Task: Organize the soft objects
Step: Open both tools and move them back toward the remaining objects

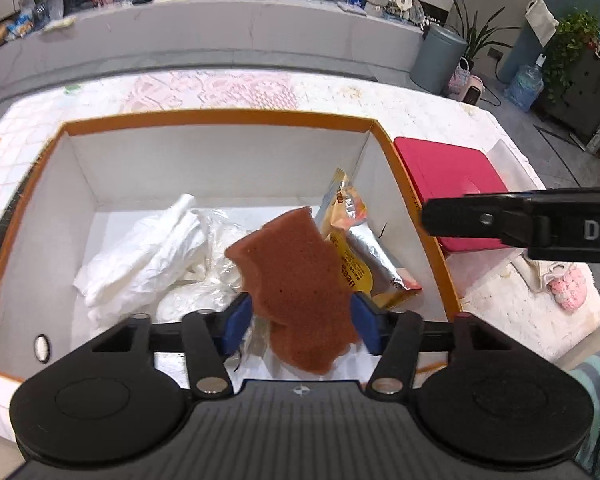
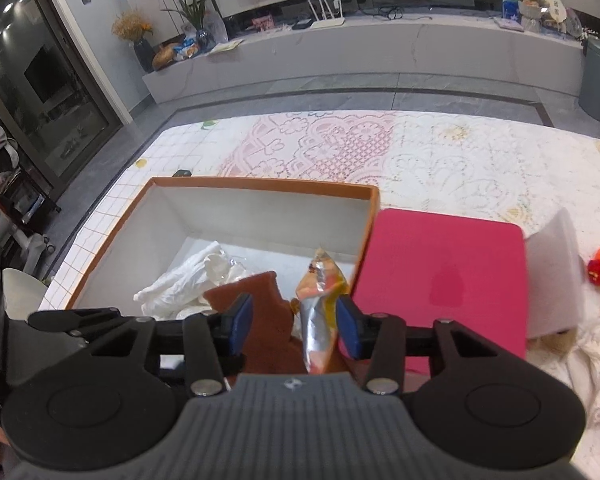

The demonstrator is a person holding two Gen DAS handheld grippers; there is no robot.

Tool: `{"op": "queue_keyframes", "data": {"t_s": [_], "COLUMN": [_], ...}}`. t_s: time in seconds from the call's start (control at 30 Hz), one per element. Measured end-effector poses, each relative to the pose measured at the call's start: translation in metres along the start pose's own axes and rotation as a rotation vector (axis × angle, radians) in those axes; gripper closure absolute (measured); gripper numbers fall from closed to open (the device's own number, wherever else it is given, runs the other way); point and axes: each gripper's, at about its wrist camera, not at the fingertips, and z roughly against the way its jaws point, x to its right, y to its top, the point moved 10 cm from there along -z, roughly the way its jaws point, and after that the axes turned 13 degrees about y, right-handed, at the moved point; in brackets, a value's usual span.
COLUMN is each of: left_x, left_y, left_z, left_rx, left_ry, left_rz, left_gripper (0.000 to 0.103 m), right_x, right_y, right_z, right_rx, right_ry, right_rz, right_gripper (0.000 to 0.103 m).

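An orange-rimmed box (image 1: pixel 216 116) with white inner walls sat on a patterned mat, a pink lid (image 1: pixel 448 184) just beside it. Inside lay crumpled white bags (image 1: pixel 148 256) and a yellow snack packet (image 1: pixel 352 232). The left hand-held gripper (image 1: pixel 300 316) gripped a brown sponge (image 1: pixel 296 276) over the box. The right hand-held gripper (image 2: pixel 294 328) stood open, a foil packet (image 2: pixel 318 304) loose between its pads.

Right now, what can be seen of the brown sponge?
The brown sponge is a flat, porous slab with wavy edges, soft-looking. It stands tilted between the left gripper fingers over the orange-rimmed box; whether the blue pads press it is unclear. Behind it lie a snack packet and white plastic.
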Motion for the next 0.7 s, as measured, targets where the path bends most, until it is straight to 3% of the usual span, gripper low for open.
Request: {"op": "queue_keyframes", "data": {"t_s": [0.23, 0.43, 0.7], "left_x": [0.022, 0.057, 0.136], "left_y": [-0.002, 0.002, 0.0], "left_z": [0.036, 0.079, 0.098], "left_rx": [0.091, 0.237, 0.335], "left_ry": [0.011, 0.019, -0.143], "left_rz": [-0.025, -0.064, -0.138], "left_gripper": [0.046, 0.047, 0.048], "right_x": [0.002, 0.008, 0.069], "right_y": [-0.017, -0.037, -0.074], "right_z": [0.045, 0.094, 0.165], "right_rx": [0.08, 0.17, 0.276], "right_ry": [0.02, 0.017, -0.129], "right_rz": [0.007, 0.044, 0.012], "right_gripper": [0.056, 0.056, 0.056]}}
